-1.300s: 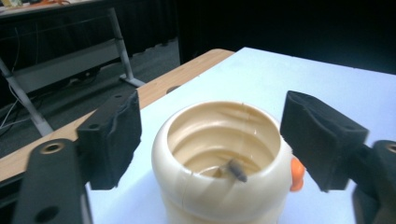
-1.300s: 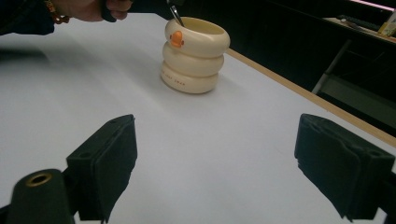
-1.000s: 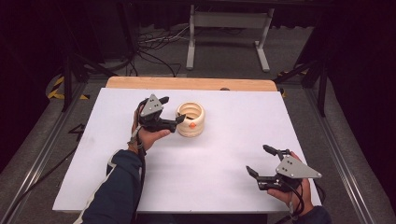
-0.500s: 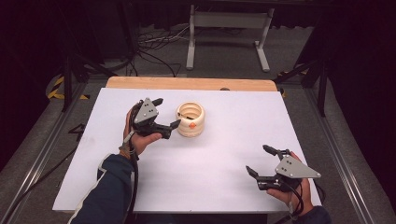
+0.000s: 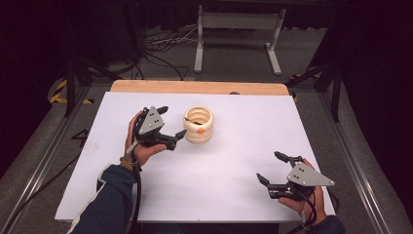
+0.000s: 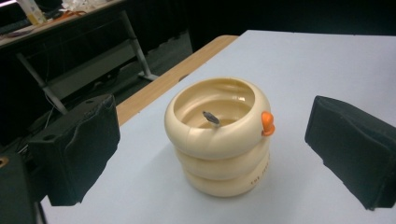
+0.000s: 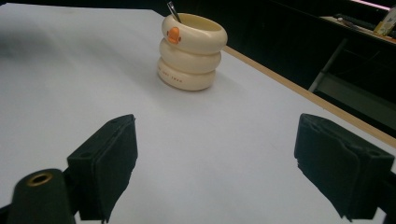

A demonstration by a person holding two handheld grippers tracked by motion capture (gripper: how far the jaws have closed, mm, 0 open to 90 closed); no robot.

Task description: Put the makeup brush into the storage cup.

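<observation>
A cream cup (image 5: pixel 198 125) shaped like three stacked rings, with a small orange beak (image 6: pixel 267 123) on its rim, stands upright on the white table (image 5: pixel 219 195) at the middle back. A thin metal handle (image 6: pixel 211 117) leans inside it. My left gripper (image 5: pixel 173 121) is open just left of the cup, its pads (image 6: pixel 79 149) wide apart and not touching it. The cup (image 6: pixel 219 154) sits between and beyond the jaws. My right gripper (image 5: pixel 269 166) is open near the front right, far from the cup (image 7: pixel 191 46), with nothing between its pads (image 7: pixel 109 158).
A wooden strip (image 5: pixel 195 87) runs along the table's far edge. Beyond it on the floor stand a grey metal frame (image 5: pixel 238 29) and loose cables (image 5: pixel 160 53). Dark stands flank the table on both sides.
My left gripper has drawn back a little from the cup, leftward and toward the person. The cup and the right gripper have stayed where they were.
</observation>
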